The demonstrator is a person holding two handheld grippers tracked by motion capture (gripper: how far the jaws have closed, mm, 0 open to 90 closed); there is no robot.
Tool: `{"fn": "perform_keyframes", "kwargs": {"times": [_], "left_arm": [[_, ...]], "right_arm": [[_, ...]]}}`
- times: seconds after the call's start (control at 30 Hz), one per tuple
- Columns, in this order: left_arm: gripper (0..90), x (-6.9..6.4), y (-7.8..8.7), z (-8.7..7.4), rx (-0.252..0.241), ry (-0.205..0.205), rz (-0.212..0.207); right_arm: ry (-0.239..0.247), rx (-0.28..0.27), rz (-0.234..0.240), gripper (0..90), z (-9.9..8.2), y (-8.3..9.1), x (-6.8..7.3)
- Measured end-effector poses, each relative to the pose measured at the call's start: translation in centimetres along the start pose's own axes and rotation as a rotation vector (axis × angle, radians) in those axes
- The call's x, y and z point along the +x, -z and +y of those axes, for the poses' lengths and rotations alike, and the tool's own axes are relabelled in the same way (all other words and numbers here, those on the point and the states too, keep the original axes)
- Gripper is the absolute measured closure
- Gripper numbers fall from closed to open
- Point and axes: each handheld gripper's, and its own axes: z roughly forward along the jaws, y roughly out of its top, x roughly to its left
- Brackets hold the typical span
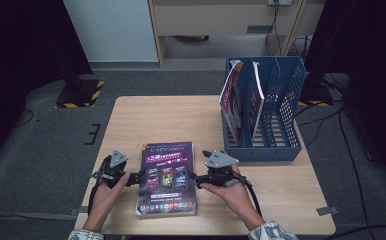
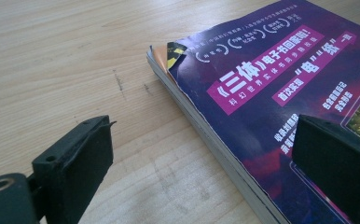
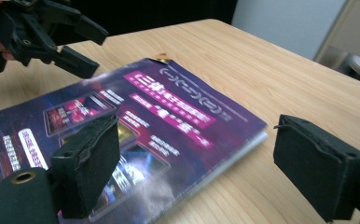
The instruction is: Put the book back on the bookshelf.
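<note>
A purple magazine (image 1: pixel 167 177) lies flat near the table's front edge, between my two grippers. Its near corner is curled and torn (image 2: pixel 176 51). My left gripper (image 1: pixel 138 176) sits at the magazine's left edge. It is open: one jaw hangs over the bare wood and the other over the cover (image 2: pixel 262 84), and neither pad presses on it. My right gripper (image 1: pixel 195 180) is at the right edge, also open. Its jaws straddle that edge of the magazine (image 3: pixel 169 112) with nothing pinched. In the right gripper view the left gripper (image 3: pixel 92 49) shows across the cover, jaws apart.
A blue file rack (image 1: pixel 281 125) stands at the table's back right, with a couple of magazines (image 1: pixel 238 97) leaning in its left slot. Bare wooden tabletop (image 1: pixel 156 117) stretches behind the magazine. Cables trail on the floor at the right.
</note>
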Motion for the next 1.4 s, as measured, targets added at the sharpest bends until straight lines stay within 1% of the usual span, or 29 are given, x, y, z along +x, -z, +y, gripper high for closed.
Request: {"fn": "perform_keyframes", "kwargs": {"times": [0.07, 0.1, 0.2, 0.23, 0.27, 0.3, 0.33, 0.37, 0.4, 0.43, 0.53, 0.6, 0.63, 0.7, 0.73, 0.8, 0.83, 0.87, 0.9, 1.0, 1.03, 1.13, 1.2, 1.33, 1.4], "left_arm": [[5.5, 0.1, 0.1, 0.0, -0.002, 0.004, 0.007], [5.6, 0.1, 0.1, -0.1, 0.000, 0.002, 0.006], [6.0, 0.2, 0.1, -0.1, 0.000, 0.000, 0.001], [6.2, 0.1, 0.0, -0.1, -0.001, 0.002, 0.004], [6.6, 0.1, -0.1, 0.0, 0.003, -0.003, 0.005], [7.8, 0.1, -0.2, 0.0, 0.002, -0.001, 0.004], [8.2, 0.1, -0.3, 0.1, 0.002, -0.001, 0.003], [8.4, 0.1, -0.3, 0.2, 0.000, -0.002, 0.003], [8.8, 0.0, -0.4, 0.2, -0.002, -0.005, 0.000], [9.9, 0.0, -0.4, 0.3, -0.003, -0.008, -0.001], [10.3, -0.2, -0.4, 0.3, -0.001, -0.013, -0.006], [10.3, -0.2, -0.4, 0.3, 0.005, -0.014, -0.010], [10.4, -0.2, -0.4, 0.2, 0.006, -0.012, -0.013], [10.5, -0.2, -0.5, 0.2, 0.014, -0.005, -0.024], [10.5, -0.3, -0.6, 0.2, 0.013, -0.003, -0.025], [11.6, -0.3, -0.8, 0.2, 0.015, 0.002, -0.039], [12.9, -0.4, -0.8, 0.2, 0.018, -0.002, -0.043], [13.7, -0.6, -0.8, 0.2, 0.021, -0.015, -0.040], [17.0, -0.7, -0.9, 0.2, 0.023, -0.023, -0.044], [20.4, -1.0, -1.2, 0.2, 0.043, -0.045, -0.054], [24.0, -1.1, -1.2, 0.2, 0.049, -0.055, -0.052], [28.1, -1.3, -1.4, 0.3, 0.052, -0.047, -0.048], [32.2, -1.5, -1.4, 0.4, 0.050, -0.055, -0.033], [37.9, -1.8, -1.6, 0.5, 0.044, -0.048, -0.044], [40.2, -2.0, -1.7, 0.6, 0.044, -0.045, -0.040]], "right_arm": [[0.003, -0.005, 0.017, 15.8, 0.3, -0.7, 0.0], [0.002, -0.012, 0.023, 17.7, 0.6, -1.2, -0.1], [-0.012, -0.029, 0.042, 20.3, 1.4, -2.4, -0.4], [-0.003, -0.026, 0.057, 24.7, 1.7, -3.0, -0.5], [-0.001, -0.022, 0.070, 25.3, 1.7, -3.3, -0.5], [-0.012, -0.013, 0.088, 25.0, 1.7, -3.8, -0.6], [-0.020, 0.001, 0.089, 24.8, 1.6, -4.1, -0.6], [-0.019, 0.013, 0.094, 27.4, 1.3, -4.2, -0.4], [-0.018, 0.020, 0.108, 27.9, 1.2, -4.2, -0.3], [-0.023, 0.038, 0.118, 26.7, 0.9, -4.1, -0.2], [-0.056, 0.039, 0.113, 25.9, 0.3, -3.7, -0.1], [-0.049, 0.047, 0.105, 23.7, 0.0, -3.5, 0.0], [-0.055, 0.061, 0.112, 21.8, -0.2, -3.4, 0.0], [-0.070, 0.066, 0.108, 19.9, -0.6, -3.3, 0.0], [-0.083, 0.082, 0.108, 17.8, -0.9, -3.4, 0.0], [-0.091, 0.095, 0.113, 17.5, -1.3, -3.6, 0.0], [-0.090, 0.103, 0.116, 17.3, -1.4, -3.7, 0.0], [-0.087, 0.107, 0.115, 17.1, -1.5, -3.8, 0.0], [-0.099, 0.115, 0.118, 16.0, -1.5, -3.8, 0.1], [-0.112, 0.126, 0.129, 14.9, -1.7, -3.9, 0.1], [-0.119, 0.132, 0.135, 14.3, -1.7, -4.0, 0.1], [-0.123, 0.144, 0.148, 13.3, -1.8, -4.1, 0.3], [-0.119, 0.153, 0.153, 12.2, -1.9, -4.3, 0.4], [-0.120, 0.185, 0.164, 11.0, -2.2, -4.6, 0.5], [-0.119, 0.196, 0.166, 10.3, -2.3, -4.8, 0.4]]}}
